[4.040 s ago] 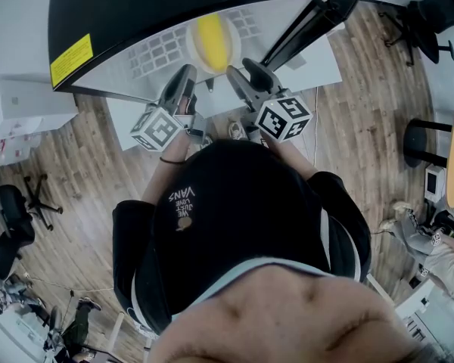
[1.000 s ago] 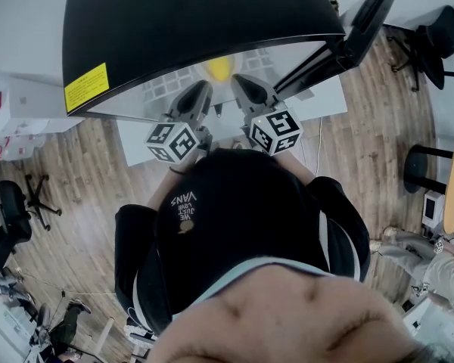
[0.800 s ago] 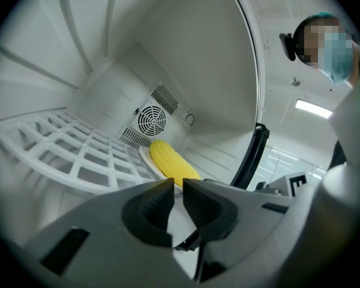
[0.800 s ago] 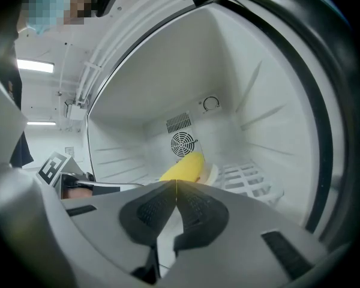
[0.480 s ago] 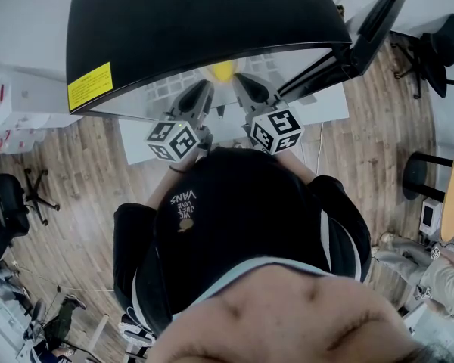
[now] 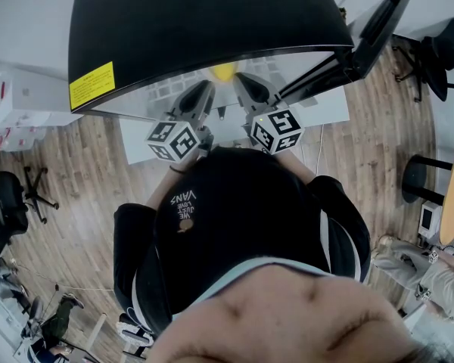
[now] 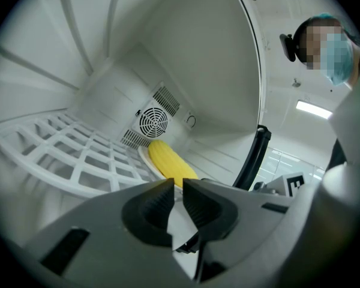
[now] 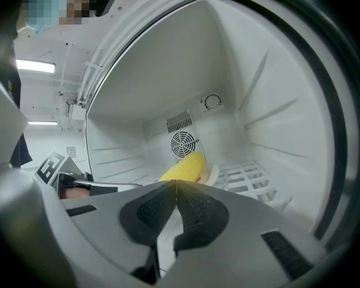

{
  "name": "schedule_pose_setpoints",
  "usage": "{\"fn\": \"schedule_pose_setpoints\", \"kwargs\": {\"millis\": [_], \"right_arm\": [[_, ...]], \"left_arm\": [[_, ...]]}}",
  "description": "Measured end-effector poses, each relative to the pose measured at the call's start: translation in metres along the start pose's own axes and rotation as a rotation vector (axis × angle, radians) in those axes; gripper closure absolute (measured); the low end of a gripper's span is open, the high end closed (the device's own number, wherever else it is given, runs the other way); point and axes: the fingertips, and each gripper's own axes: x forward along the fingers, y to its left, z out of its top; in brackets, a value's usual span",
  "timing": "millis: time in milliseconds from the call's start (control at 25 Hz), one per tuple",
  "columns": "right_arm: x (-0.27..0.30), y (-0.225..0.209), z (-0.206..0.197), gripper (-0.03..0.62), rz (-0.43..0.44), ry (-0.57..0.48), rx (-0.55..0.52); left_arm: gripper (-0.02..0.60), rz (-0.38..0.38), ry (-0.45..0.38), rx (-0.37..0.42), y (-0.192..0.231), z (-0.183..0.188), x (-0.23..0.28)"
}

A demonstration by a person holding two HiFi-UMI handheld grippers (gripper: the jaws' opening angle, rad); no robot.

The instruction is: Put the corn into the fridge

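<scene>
Corn [image 7: 168,162] on plate [image 7: 143,156] deep inside fridge [image 7: 198,59]

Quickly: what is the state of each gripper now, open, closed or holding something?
Left gripper: slightly open, nothing between the jaws.
Right gripper: closed on nothing; the yellow corn cob lies beyond it.

Counted: 1 corn cob [image 7: 171,164], 1 plate [image 8: 215,174], 1 fridge [image 6: 197,21] w/ 1 wire shelf [image 7: 60,155] & 1 rear fan [image 7: 153,123]; 2 grippers: left gripper [image 7: 177,188], right gripper [image 8: 176,186].
</scene>
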Motion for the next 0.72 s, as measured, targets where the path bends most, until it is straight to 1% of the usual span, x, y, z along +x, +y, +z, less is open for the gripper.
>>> {"fn": "schedule_pose_setpoints", "kwargs": {"millis": [720], "right_arm": [[-0.022,0.001,0.000,0.580,-0.057,-0.011,0.004]], "left_arm": [[0.535,-0.030,0.002,0.021,-0.011,-0.002,-0.011]]}}
